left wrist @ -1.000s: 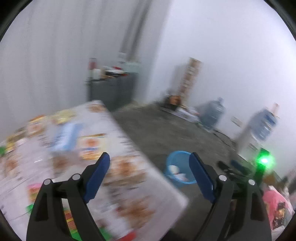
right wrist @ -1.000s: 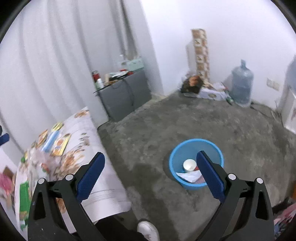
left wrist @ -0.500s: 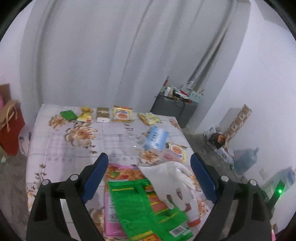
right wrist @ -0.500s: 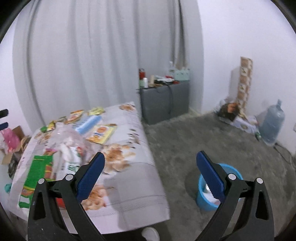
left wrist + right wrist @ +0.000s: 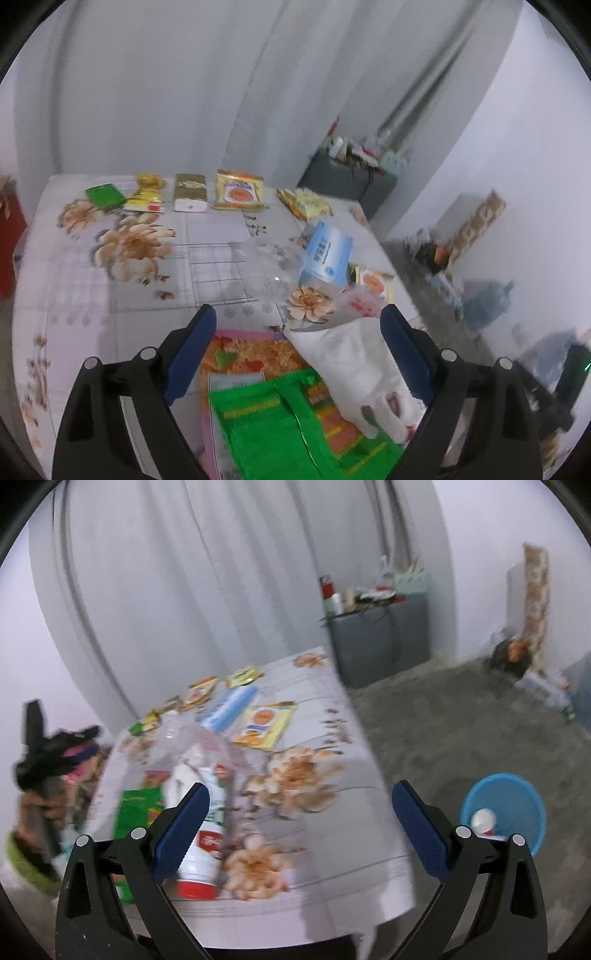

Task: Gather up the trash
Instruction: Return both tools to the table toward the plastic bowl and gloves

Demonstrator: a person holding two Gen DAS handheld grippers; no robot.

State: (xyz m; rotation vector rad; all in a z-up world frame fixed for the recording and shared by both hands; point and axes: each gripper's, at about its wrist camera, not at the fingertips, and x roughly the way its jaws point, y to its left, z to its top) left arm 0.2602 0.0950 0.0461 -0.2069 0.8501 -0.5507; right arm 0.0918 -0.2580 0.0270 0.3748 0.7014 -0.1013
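Observation:
My left gripper (image 5: 297,350) is open and empty above the near edge of a table with a flowered cloth (image 5: 147,288). Under it lie a green wrapper (image 5: 273,424), a white plastic bag (image 5: 354,365) and an orange packet (image 5: 251,354). Farther off are a blue box (image 5: 327,254), a clear plastic container (image 5: 273,262) and a row of snack packets (image 5: 238,192). My right gripper (image 5: 301,829) is open and empty over the table's right side, beside a white bottle with a red cap (image 5: 203,849). A blue bin (image 5: 504,812) with trash in it stands on the floor at right.
A grey cabinet (image 5: 380,646) with bottles on top stands behind the table against the curtain. A water jug (image 5: 484,302) and boxes sit on the floor by the far wall. My left gripper also shows in the right wrist view (image 5: 48,753) at the left.
Both views have swung left from the floor and bin onto the table. The left gripper has dropped closer over the green wrapper and white bag. Both grippers stay open.

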